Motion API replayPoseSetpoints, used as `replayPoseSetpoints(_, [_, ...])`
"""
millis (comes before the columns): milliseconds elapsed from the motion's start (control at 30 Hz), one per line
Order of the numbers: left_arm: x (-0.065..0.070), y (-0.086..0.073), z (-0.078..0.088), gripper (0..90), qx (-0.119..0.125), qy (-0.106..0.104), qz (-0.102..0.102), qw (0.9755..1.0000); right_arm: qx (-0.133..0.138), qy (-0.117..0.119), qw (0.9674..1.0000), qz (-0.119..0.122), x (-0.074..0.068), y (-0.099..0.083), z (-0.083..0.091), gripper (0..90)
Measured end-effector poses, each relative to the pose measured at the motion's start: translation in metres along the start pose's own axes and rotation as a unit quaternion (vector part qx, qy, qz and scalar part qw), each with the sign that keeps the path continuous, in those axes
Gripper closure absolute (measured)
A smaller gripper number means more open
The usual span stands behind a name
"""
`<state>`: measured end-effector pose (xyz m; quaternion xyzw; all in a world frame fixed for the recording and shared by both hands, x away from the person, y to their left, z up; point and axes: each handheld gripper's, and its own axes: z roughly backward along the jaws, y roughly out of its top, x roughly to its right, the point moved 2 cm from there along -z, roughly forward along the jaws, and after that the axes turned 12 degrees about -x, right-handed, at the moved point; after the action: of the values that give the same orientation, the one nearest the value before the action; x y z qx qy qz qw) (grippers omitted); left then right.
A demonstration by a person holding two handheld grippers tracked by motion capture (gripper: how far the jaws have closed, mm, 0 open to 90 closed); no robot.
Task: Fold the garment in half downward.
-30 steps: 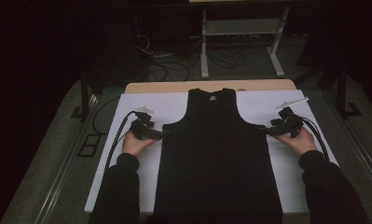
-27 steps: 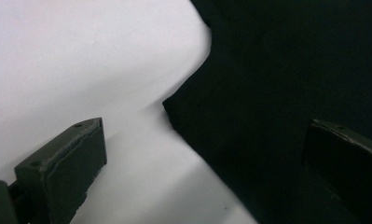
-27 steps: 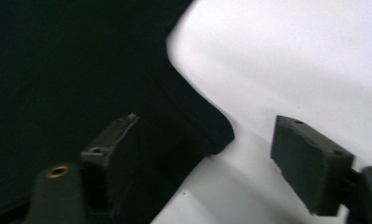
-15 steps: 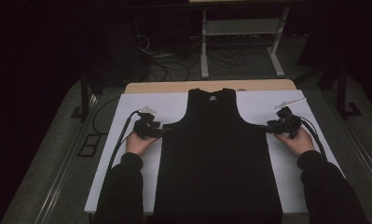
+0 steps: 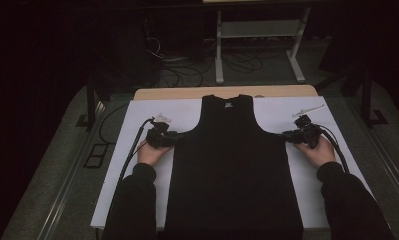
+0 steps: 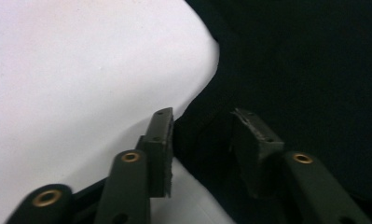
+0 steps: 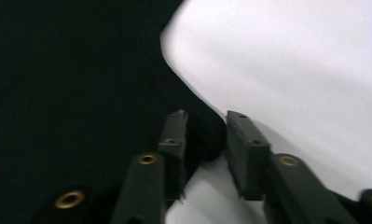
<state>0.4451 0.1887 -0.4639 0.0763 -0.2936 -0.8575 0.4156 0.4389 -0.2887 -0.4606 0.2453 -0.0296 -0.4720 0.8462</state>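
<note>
Soft, limp vest (image 5: 234, 170) on the worktop (image 5: 187, 112); both grippers' (image 5: 179, 137) (image 5: 286, 136) jaws part-open around its armhole edges, seemingly not yet clamped.

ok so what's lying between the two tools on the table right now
In the high view, the black tank top spans the whole stretch between the left tool and the right tool, lying flat on the white sheet.

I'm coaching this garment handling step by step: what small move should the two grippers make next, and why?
Probably close both grippers. The left gripper and right gripper each straddle an armhole edge of the black tank top, jaws apart with fabric between them, so nothing is gripped. The top lies flat on the white sheet.
</note>
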Motion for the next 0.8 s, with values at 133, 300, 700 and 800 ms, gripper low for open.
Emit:
replayPoseSetpoints(133, [-0.001,0.000,0.001,75.9,-0.007,0.003,0.007,0.9999,-0.001,0.004,1.0000,0.001,-0.001,0.000,-0.001,76.9])
replayPoseSetpoints(300, [-0.004,-0.001,0.002,85.8,-0.006,-0.019,0.023,0.9995,-0.002,0.008,0.9999,-0.015,-0.002,0.000,-0.001,80.7])
replayPoseSetpoints(700, [-0.010,-0.003,0.010,86.5,0.015,-0.038,0.064,0.9971,0.003,0.017,0.9995,-0.028,-0.002,0.000,0.001,82.6])
replayPoseSetpoints(800, [-0.010,-0.003,0.013,86.4,0.017,-0.038,0.061,0.9973,0.012,0.031,0.9989,-0.032,-0.003,0.000,0.006,83.0])
